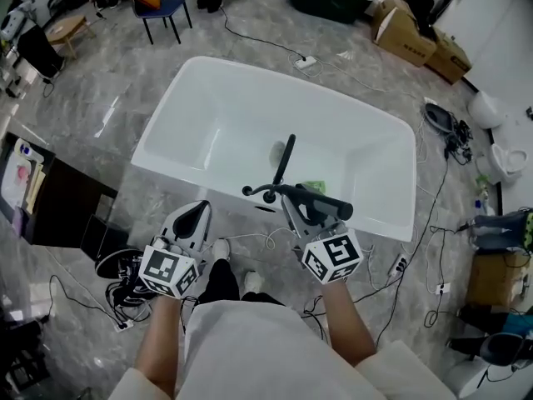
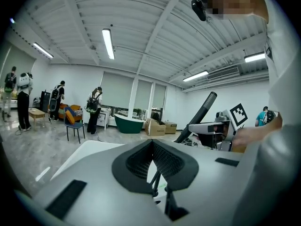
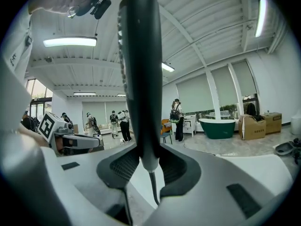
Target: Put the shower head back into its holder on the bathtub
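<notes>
The black stick-shaped shower head (image 1: 286, 157) stands upright over the near rim of the white bathtub (image 1: 250, 68). My right gripper (image 1: 284, 192) is shut on its lower end. In the right gripper view the shower head (image 3: 138, 79) rises between the pads of the right gripper (image 3: 144, 160), with its hose hanging below. A black tap fitting (image 1: 257, 192) sits on the rim just left of it. My left gripper (image 1: 200, 207) hovers by the tub's near wall, shut and empty; its pads meet at the tips of the left gripper (image 2: 151, 142). The shower head (image 2: 201, 112) shows to its right.
Cables and a power strip (image 1: 306, 60) lie on the floor around the tub. A blue chair (image 1: 162, 7) and cardboard boxes (image 1: 410, 33) stand beyond it. Shoes (image 1: 117, 265) and a dark cabinet (image 1: 62, 207) are at my left. Several people stand far off.
</notes>
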A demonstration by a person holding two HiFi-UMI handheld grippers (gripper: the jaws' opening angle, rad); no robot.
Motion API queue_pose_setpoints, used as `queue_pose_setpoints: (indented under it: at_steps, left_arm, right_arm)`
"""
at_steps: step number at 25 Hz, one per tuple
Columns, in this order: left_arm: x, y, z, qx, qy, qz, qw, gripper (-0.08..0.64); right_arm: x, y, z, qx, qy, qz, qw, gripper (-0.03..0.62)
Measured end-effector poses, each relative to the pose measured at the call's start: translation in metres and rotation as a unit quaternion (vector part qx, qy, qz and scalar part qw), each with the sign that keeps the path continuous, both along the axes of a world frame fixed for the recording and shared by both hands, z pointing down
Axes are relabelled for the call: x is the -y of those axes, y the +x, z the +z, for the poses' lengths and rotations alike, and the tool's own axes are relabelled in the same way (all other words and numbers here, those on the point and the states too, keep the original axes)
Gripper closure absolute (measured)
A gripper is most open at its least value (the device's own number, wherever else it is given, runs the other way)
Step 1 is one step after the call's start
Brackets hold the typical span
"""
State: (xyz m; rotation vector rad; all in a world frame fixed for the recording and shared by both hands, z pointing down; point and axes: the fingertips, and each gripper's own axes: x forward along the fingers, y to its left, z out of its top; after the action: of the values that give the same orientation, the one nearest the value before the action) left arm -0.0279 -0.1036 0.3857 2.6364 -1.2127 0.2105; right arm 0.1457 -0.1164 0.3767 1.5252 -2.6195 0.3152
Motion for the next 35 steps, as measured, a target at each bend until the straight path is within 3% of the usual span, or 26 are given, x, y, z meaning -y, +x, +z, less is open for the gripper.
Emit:
queue_pose_setpoints:
  at_steps: [14,21,35]
  left_arm:
    - [0.063,-0.006,0.046,0.007,-0.038,0.04,0.9985,0.551]
    - [0.079,-0.012,0.064,0.009,-0.049,0.044,0.9978,0.551]
    - [0.097,-0.003,0.123,0.012,-0.088,0.054,0.9946,0.551]
  right_arm:
    - [0.05,-0.03,0.059,-0.021,-0.065,0.006,0.998,0.451]
    - [0.064,-0.036,0.095,-0.05,-0.091,0.008,0.995,0.451]
    - [0.087,-0.042,0.175,-0.057,-0.14,0.014,0.988,0.451]
